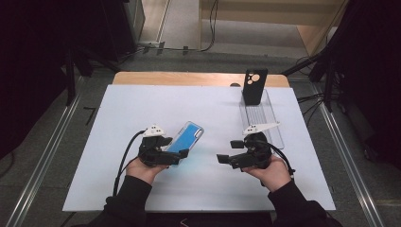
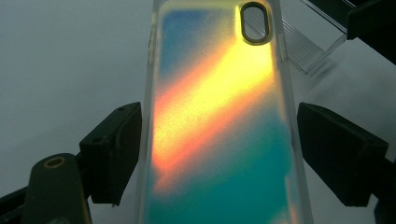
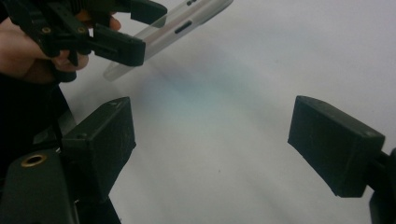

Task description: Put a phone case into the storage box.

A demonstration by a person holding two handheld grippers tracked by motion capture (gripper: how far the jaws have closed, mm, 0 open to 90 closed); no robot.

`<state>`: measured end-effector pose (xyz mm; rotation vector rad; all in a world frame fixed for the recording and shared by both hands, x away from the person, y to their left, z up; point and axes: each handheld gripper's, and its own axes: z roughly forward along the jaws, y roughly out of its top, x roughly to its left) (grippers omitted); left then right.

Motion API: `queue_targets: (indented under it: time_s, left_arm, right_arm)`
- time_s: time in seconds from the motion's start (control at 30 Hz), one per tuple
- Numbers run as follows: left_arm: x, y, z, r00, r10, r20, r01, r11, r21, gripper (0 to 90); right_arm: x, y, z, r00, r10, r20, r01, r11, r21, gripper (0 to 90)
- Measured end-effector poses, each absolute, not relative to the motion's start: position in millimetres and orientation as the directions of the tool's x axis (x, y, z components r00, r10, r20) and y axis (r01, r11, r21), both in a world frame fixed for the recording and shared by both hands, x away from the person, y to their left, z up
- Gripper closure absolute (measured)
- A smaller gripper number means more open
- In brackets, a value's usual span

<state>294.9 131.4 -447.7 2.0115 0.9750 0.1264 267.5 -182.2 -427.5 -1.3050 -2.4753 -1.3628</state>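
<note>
Straddling the near end of a phone case, the left tongs sit at lower left of centre in the high view, on the white bench. In the left gripper view the case runs up the middle of the frame between the two black jaws; the left jaw lies right at its clear edge, while a thin gap shows between the right jaw and the other edge, so whether the case is truly pinched cannot be told. The case's long axis runs from lower left to upper right in the high view, its blue back facing up and its oval camera cut-out at the far, upper-right end. In the right gripper view the case appears edge-on at upper left, lifted clear of the bench at a slant, between the left tongs. The right tongs sit at lower right of centre in the high view, jaws spread wide with only bare bench between them, holding nothing. Farther up and to the right, a clear stand carries a black phone case standing upright.
</note>
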Motion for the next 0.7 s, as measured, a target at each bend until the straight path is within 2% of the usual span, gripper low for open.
queue_targets:
  time_s: [0.7]
  left_arm:
    - [280.7, 118.6, -457.9, 0.69, 0.703, -0.172, 0.481, -0.267, 0.835, 17.3]
  right_arm:
    - [294.5, -157.4, -414.6, -0.624, 0.668, 0.406, 0.685, 0.218, 0.695, 13.0]
